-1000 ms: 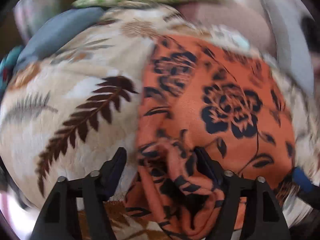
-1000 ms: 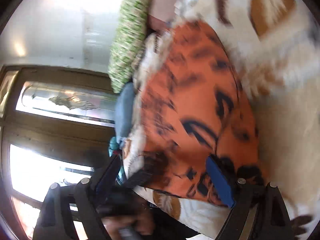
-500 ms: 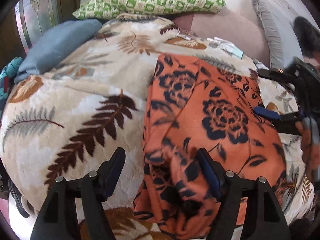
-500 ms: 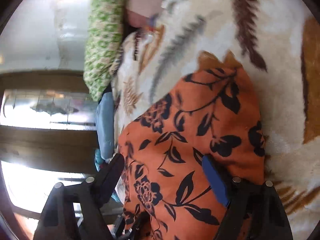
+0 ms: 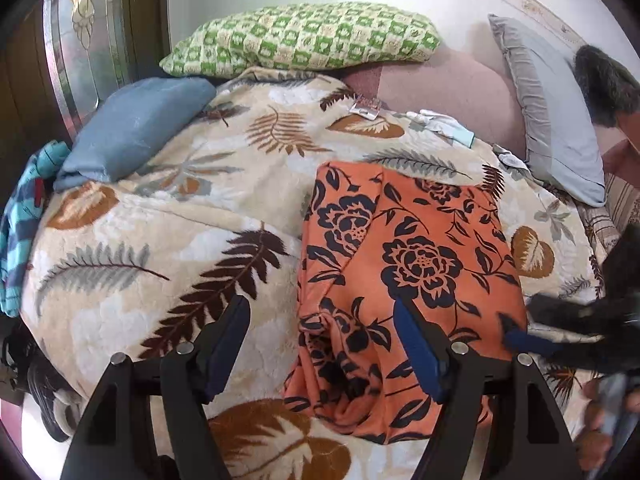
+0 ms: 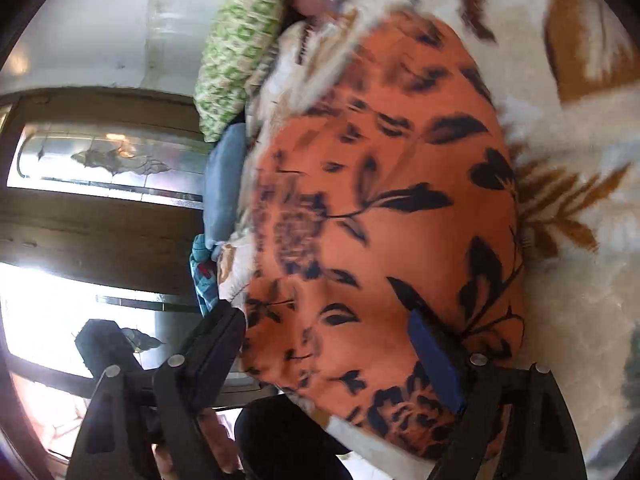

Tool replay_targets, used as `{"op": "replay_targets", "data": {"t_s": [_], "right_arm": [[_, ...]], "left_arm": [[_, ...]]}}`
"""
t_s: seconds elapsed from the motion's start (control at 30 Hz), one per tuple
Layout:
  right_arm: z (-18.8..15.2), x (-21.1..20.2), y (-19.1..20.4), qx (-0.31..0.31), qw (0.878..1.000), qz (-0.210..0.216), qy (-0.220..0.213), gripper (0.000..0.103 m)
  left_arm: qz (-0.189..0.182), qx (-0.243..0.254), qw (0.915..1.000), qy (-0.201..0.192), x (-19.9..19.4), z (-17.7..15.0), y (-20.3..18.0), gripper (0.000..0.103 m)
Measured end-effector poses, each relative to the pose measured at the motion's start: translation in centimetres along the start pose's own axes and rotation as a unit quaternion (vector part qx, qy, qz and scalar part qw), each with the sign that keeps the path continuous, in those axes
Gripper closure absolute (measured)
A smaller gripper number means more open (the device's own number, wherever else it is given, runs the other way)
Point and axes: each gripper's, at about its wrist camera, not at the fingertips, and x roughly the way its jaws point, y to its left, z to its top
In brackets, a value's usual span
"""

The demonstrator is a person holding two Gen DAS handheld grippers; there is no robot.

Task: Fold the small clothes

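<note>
The left wrist view shows the whole orange garment (image 5: 408,264) folded on the blanket (image 5: 160,248) at frame centre, with the right gripper (image 5: 532,332) at its right edge. The blurred right wrist view adds a window (image 6: 100,160) at left. Both the left gripper (image 5: 324,344) and the right gripper stand wide open, holding nothing; the right's jaws just opened slightly.

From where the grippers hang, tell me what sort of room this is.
Most likely a bedroom: a bed covered by a leaf-print blanket, a green checked pillow and a grey pillow at its head, and an orange floral garment laid out on the blanket.
</note>
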Motion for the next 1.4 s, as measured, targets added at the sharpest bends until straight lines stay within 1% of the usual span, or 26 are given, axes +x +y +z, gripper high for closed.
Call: {"op": "replay_targets", "data": {"t_s": [0.07, 0.13, 0.17, 0.23, 0.27, 0.3, 0.37, 0.43, 0.53, 0.6, 0.63, 0.7, 0.73, 0.77, 0.83, 0.9, 0.97, 1.03, 1.07, 1.1, 1.13, 1.17, 1.23, 1.27, 1.33, 1.4], "right_arm": [[-0.4, -1.2, 2.4, -0.043, 0.999, 0.006, -0.013, 0.017], [-0.9, -2.0, 3.0, -0.058, 0.998, 0.005, -0.025, 0.017], [-1.0, -2.0, 2.1, -0.05, 0.998, -0.007, -0.032, 0.017], [-0.8, -0.5, -0.9, -0.004, 0.999, -0.036, -0.014, 0.017], [-0.5, 0.5, -2.2, 0.021, 1.0, -0.022, -0.001, 0.017], [-0.4, 0.3, -2.4, 0.028, 1.0, -0.008, -0.003, 0.017], [-0.1, -1.0, -0.1, -0.009, 1.0, -0.017, -0.007, 0.017], [0.9, -2.4, 1.9, -0.042, 0.999, -0.021, -0.022, 0.017], [4.7, -3.4, 3.7, -0.059, 0.997, 0.006, -0.043, 0.017], [6.9, -2.7, 2.8, -0.045, 0.998, -0.004, -0.043, 0.017], [8.2, -1.6, 1.8, -0.033, 0.999, -0.01, -0.034, 0.017], [10.1, 1.4, -1.6, -0.001, 0.998, -0.067, -0.005, 0.017], [10.4, 2.3, -3.0, 0.017, 0.998, -0.067, 0.003, 0.017], [10.6, 2.3, -3.4, 0.022, 0.998, -0.05, -0.008, 0.017], [10.6, 1.4, -2.2, 0.006, 0.999, -0.051, -0.013, 0.017], [10.9, 0.5, -0.2, -0.032, 0.997, -0.066, -0.024, 0.017], [11.3, 0.0, 1.0, -0.055, 0.996, -0.055, -0.04, 0.017], [12.0, 0.9, 0.3, -0.047, 0.995, -0.072, -0.043, 0.017], [12.7, 2.6, -1.3, -0.035, 0.993, -0.107, -0.025, 0.017], [12.9, 3.8, -2.8, -0.017, 0.993, -0.119, -0.005, 0.017], [12.6, 3.8, -3.7, -0.004, 0.993, -0.115, -0.009, 0.017], [12.2, 3.1, -3.1, -0.011, 0.994, -0.108, -0.03, 0.017], [11.4, 2.0, -1.3, -0.031, 0.993, -0.106, -0.039, 0.017], [10.6, 1.3, -0.1, -0.045, 0.993, -0.105, -0.04, 0.017], [9.1, -0.3, 1.6, -0.064, 0.993, -0.089, -0.043, 0.017], [6.6, -2.0, 2.9, -0.076, 0.994, -0.065, -0.049, 0.017]], "left_arm": [[0.001, -0.006, 1.0, -0.003, -0.4, 0.1, 0.4, 0.028], [0.001, -0.013, 0.9999, -0.003, -0.4, 0.3, 0.5, 0.028], [0.001, -0.013, 0.9999, -0.002, -0.3, 0.4, 0.5, 0.028], [0.001, -0.012, 0.9999, -0.002, -0.1, 0.8, 0.4, 0.028], [0.0, -0.01, 0.9999, -0.002, 0.0, 0.9, 0.4, 0.028], [0.0, -0.007, 1.0, -0.005, 0.0, 1.1, 0.4, 0.028], [0.008, -0.001, 0.9999, -0.009, 0.6, 1.8, 0.2, 0.028], [0.002, -0.003, 1.0, -0.006, 1.4, 2.5, -0.2, 0.028], [0.001, 0.002, 1.0, -0.004, 3.1, 3.8, -1.4, 0.028], [0.005, 0.006, 1.0, 0.002, 4.7, 4.2, -2.1, 0.028], [0.008, 0.007, 0.9999, 0.008, 5.6, 4.3, -2.3, 0.028], [0.008, 0.012, 0.9995, 0.028, 7.5, 4.3, -2.6, 0.028], [0.011, 0.018, 0.9989, 0.042, 8.5, 4.2, -2.8, 0.028], [0.014, 0.02, 0.9985, 0.048, 9.1, 4.0, -2.9, 0.028], [0.012, 0.02, 0.9987, 0.046, 9.5, 3.9, -2.9, 0.028], [0.008, 0.018, 0.9988, 0.045, 9.5, 3.9, -2.9, 0.028], [0.007, 0.017, 0.9988, 0.045, 9.5, 3.9, -2.9, 0.028], [0.007, 0.013, 0.9989, 0.044, 9.4, 3.9, -2.9, 0.028], [0.006, 0.01, 0.9989, 0.046, 9.2, 3.9, -2.8, 0.028], [0.004, 0.01, 0.9988, 0.047, 9.0, 3.9, -2.8, 0.028], [0.004, 0.013, 0.999, 0.043, 8.7, 3.8, -2.7, 0.028], [0.007, 0.017, 0.9992, 0.036, 8.3, 3.8, -2.5, 0.028], [0.011, 0.018, 0.9991, 0.036, 7.9, 3.8, -2.2, 0.028], [0.006, 0.011, 0.9992, 0.038, 7.6, 3.8, -1.9, 0.028], [0.006, 0.003, 0.9995, 0.031, 6.8, 3.7, -1.6, 0.028], [0.004, 0.003, 0.9996, 0.028, 6.1, 3.6, -1.4, 0.028]]}}
